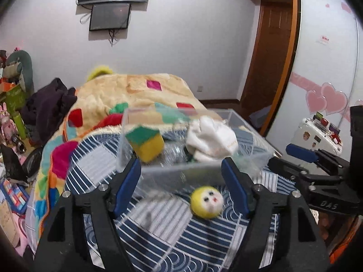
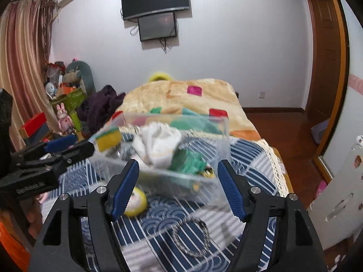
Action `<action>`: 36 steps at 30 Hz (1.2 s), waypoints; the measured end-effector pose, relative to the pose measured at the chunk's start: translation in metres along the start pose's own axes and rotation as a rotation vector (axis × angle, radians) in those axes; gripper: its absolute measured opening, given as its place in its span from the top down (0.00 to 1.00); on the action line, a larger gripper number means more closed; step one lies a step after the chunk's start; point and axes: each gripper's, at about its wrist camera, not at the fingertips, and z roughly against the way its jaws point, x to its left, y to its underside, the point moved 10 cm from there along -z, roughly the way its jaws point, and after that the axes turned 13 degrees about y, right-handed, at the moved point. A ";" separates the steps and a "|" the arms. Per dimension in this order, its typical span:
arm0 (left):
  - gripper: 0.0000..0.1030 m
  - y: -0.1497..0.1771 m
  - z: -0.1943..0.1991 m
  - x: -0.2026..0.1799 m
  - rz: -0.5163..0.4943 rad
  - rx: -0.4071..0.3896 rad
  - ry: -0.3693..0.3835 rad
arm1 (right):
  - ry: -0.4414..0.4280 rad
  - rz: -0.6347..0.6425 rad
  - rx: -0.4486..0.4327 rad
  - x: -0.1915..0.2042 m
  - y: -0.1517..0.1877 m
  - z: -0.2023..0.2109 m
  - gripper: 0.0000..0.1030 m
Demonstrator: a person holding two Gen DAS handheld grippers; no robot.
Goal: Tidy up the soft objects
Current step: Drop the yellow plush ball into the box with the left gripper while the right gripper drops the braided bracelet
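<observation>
A clear plastic bin [image 1: 195, 172] [image 2: 127, 163] sits on the bed's blue patterned cover. It holds a yellow-and-green sponge [image 1: 146, 144] [image 2: 107, 139], a white cloth [image 1: 212, 139] [image 2: 158, 142] and a green soft item [image 2: 188, 162]. A yellow round plush with a white face [image 1: 207, 201] [image 2: 137, 201] lies on the cover in front of the bin. A dark braided hair tie [image 2: 190, 236] lies nearer. My left gripper [image 1: 181, 181] is open and empty, just above the plush. My right gripper [image 2: 178, 181] is open and empty before the bin.
A beige blanket with coloured patches [image 1: 136, 95] [image 2: 181, 97] covers the far bed, with dark clothes [image 1: 47, 104] at its left. Toys and boxes [image 2: 63, 99] crowd the left floor. A white wardrobe [image 1: 329, 56] and wooden floor [image 2: 283, 127] lie right.
</observation>
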 end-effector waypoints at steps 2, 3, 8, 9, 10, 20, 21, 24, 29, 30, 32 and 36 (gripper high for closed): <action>0.29 0.012 -0.006 -0.002 0.015 0.027 0.010 | 0.007 0.007 0.034 -0.001 0.012 -0.005 0.33; 0.29 0.020 -0.011 -0.003 0.022 0.048 0.015 | 0.010 0.009 0.054 -0.003 0.020 -0.009 0.33; 0.29 0.049 -0.034 -0.010 0.047 0.135 0.042 | 0.009 -0.010 0.177 -0.009 0.061 -0.030 0.33; 0.29 0.053 -0.038 -0.011 0.045 0.145 0.040 | 0.004 -0.013 0.193 -0.010 0.068 -0.032 0.33; 0.29 0.056 -0.041 -0.012 0.042 0.154 0.039 | 0.002 -0.014 0.212 -0.010 0.076 -0.035 0.33; 0.53 0.068 -0.063 -0.025 0.004 0.210 0.044 | 0.033 -0.009 0.229 -0.017 0.091 -0.032 0.63; 0.56 0.070 -0.064 -0.026 0.003 0.215 0.046 | 0.032 -0.011 0.227 -0.018 0.090 -0.031 0.66; 0.60 0.072 -0.064 -0.027 0.000 0.212 0.046 | 0.033 -0.017 0.220 -0.022 0.089 -0.029 0.80; 0.60 0.071 -0.054 -0.030 -0.011 0.186 0.046 | 0.035 -0.013 0.199 -0.021 0.087 -0.030 0.89; 0.61 0.070 -0.052 -0.029 -0.014 0.181 0.046 | 0.036 -0.010 0.193 -0.020 0.086 -0.029 0.89; 0.61 0.068 -0.046 -0.030 -0.018 0.168 0.045 | 0.032 -0.006 0.177 -0.018 0.083 -0.025 0.89; 0.61 0.056 -0.031 -0.029 -0.019 0.126 0.049 | 0.024 -0.007 0.144 -0.017 0.072 -0.017 0.89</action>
